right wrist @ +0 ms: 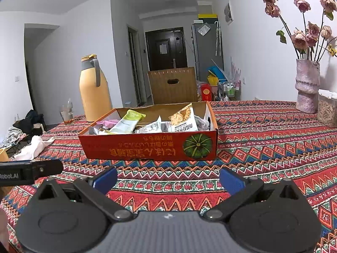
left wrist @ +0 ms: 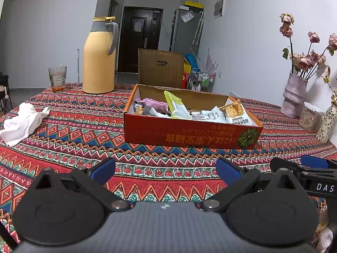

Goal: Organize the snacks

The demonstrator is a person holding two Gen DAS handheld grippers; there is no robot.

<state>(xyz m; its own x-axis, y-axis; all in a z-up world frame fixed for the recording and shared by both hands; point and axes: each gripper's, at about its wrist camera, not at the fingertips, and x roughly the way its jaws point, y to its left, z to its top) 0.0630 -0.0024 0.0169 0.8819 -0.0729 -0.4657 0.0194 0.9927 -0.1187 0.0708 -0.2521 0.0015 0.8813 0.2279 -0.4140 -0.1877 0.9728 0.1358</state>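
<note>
A shallow red cardboard box (left wrist: 189,135) (right wrist: 147,147) with a green pumpkin print stands on the patterned tablecloth ahead of both grippers. Several snack packets lie inside, among them a pale green-yellow packet (left wrist: 175,105) (right wrist: 126,121), a pink one (left wrist: 152,103) and a white-and-orange cracker packet (left wrist: 234,111) (right wrist: 183,120). My left gripper (left wrist: 166,171) is open, low over the cloth short of the box, nothing between its blue pads. My right gripper (right wrist: 168,180) is open too, empty, to the right of the left one. Part of the right gripper (left wrist: 305,168) shows in the left wrist view.
A yellow thermos jug (left wrist: 99,57) (right wrist: 93,90) and a glass (left wrist: 57,79) stand behind the box at left. A crumpled white cloth (left wrist: 23,122) (right wrist: 33,147) lies at far left. A pink vase of dried roses (left wrist: 293,94) (right wrist: 307,86), a clear jar (right wrist: 327,109) and a cardboard chair back (left wrist: 160,67) are nearby.
</note>
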